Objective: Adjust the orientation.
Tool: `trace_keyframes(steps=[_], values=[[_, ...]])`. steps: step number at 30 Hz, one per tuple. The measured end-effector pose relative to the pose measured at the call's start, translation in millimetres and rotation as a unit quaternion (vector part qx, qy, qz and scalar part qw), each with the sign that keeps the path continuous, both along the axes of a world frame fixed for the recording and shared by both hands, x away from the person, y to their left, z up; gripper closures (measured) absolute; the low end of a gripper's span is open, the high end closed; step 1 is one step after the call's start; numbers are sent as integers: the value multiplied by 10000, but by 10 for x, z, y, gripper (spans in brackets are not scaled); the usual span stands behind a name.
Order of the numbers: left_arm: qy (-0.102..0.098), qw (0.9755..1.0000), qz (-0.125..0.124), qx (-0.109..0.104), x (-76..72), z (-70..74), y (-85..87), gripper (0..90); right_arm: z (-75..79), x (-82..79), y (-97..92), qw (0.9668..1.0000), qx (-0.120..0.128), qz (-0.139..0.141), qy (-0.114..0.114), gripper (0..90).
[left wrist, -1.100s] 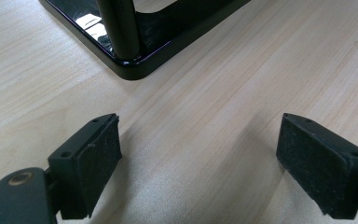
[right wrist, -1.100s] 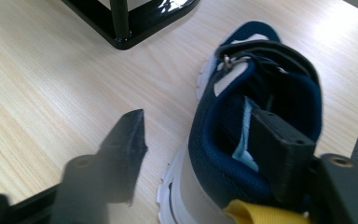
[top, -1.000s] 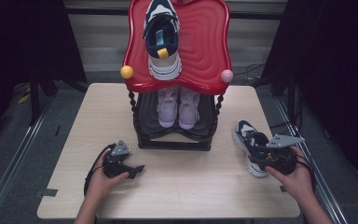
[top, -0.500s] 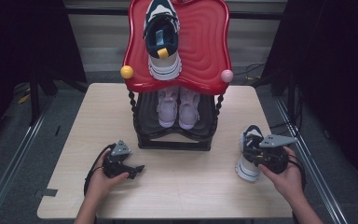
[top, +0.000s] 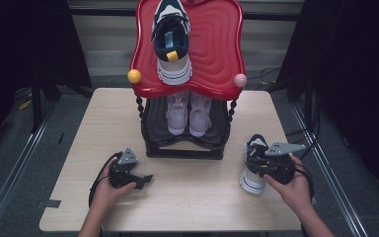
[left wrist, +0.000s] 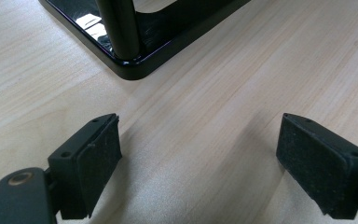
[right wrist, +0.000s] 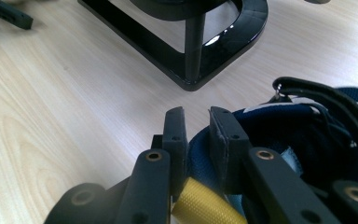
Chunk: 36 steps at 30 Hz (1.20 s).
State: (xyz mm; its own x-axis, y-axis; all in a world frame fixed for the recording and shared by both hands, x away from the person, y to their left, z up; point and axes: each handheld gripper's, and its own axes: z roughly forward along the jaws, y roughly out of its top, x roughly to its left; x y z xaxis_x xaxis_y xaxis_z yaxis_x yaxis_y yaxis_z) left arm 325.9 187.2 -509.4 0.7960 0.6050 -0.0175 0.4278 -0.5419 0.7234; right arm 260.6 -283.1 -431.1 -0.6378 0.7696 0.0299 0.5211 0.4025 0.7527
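A navy and white sneaker stands at the right of the table, a little in front of the rack. My right gripper is shut on it. In the right gripper view the two jaws pinch the navy collar of the sneaker, with a yellow pull tab just below them. A matching sneaker lies on the rack's red top shelf. My left gripper rests on the table at the left, open, with bare wood between its pads.
The black shoe rack stands at the table's middle back, with a pink pair of shoes on its lower shelf. Its base corner is close ahead of the left gripper. The wooden table ends just before both hands.
The right gripper's jaws have closed on the sneaker's collar. It has moved left toward the rack with the sneaker, which has turned and tipped. The left gripper has stayed put.
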Motion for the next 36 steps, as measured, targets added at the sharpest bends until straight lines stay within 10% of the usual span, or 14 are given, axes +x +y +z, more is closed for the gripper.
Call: trace_keyframes(steps=[12, 24, 36], values=[[-9, 10000, 1, -5, 0, 0, 0, 131, 58, 18, 14, 9997, 212, 125, -39, 565], [-1, 10000, 1, 1, 0, 0, 0, 131, 32, -115, 28, 9998, 58, 164, 37, 760], [-2, 10000, -3, 3, 0, 0, 0, 131, 34, 21, 102, 9986, 368, 162, 335, 627]])
